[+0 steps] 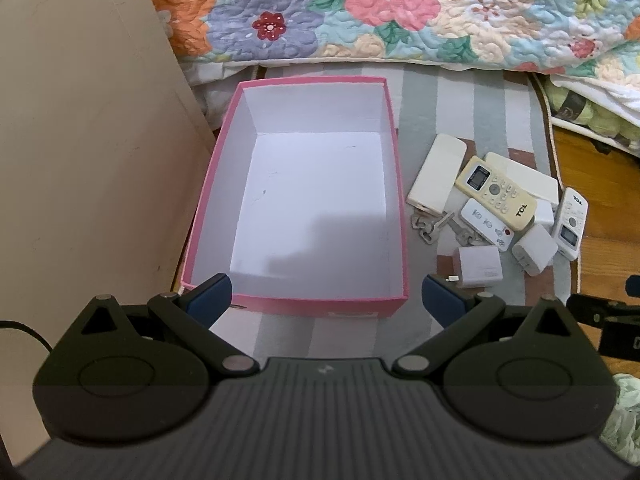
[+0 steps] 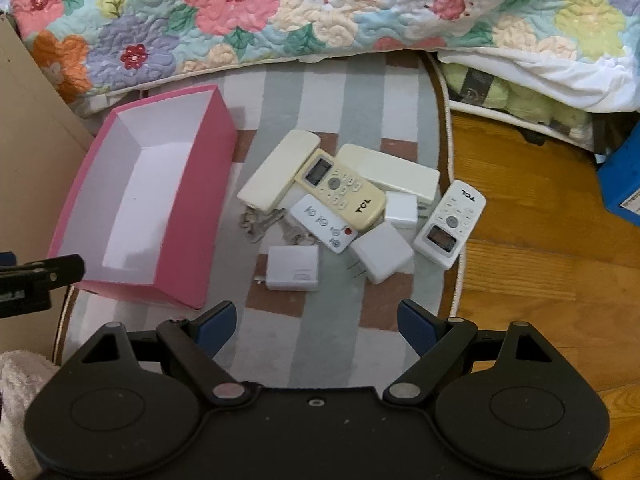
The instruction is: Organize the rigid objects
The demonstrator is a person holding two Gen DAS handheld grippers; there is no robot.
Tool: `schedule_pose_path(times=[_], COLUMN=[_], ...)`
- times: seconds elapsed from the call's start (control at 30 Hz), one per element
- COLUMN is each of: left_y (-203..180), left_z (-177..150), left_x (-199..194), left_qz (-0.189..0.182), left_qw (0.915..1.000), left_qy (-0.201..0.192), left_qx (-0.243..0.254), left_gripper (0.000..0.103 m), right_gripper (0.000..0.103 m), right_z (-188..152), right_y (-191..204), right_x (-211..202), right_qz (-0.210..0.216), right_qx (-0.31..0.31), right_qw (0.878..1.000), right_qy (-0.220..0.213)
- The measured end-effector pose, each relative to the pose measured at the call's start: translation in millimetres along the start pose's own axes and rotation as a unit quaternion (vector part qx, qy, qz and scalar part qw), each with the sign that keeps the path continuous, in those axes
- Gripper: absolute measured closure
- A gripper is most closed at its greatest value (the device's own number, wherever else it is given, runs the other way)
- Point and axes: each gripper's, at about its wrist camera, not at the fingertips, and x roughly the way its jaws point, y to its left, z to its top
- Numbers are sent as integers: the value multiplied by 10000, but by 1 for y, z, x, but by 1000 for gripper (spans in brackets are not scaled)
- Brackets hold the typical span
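Nothing is packed yet: the pink box [image 1: 396, 184] lies empty, both the left tool [image 1: 326, 300] and right tool [image 2: 316, 326] spread wide; the white charger [image 2: 294, 268] could be gripped first

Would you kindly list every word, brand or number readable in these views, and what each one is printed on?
"TCL": on the yellowed remote, near its lower end.
"TCL": on the white remote, at its top end.
Adapter print, blue box label and the remotes' button markings: too small or blurred to read.
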Motion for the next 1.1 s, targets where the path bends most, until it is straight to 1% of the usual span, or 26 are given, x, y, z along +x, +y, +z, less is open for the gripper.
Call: schedule_pose_path(times=[0.5,0.77,1.1], left_y=[-2,-2,-1], left_z=[2,0,0], left_x=[4,2,2], left_qz=[97,146,158], left_qw=[9999,9999,9999], left_qy=[80,43,58], left_qx=[47,39,25], left_gripper=[0,0,0], right_gripper=[13,13,13], right_z=[-2,-3,-3], right_y=[4,6,7], right_x=[-4,-3,-3], right_qz=[81,97,23], right_qx=[-76,-104,-153], right_qw=[9999,9999,9999], right_qy=[-16,15,13])
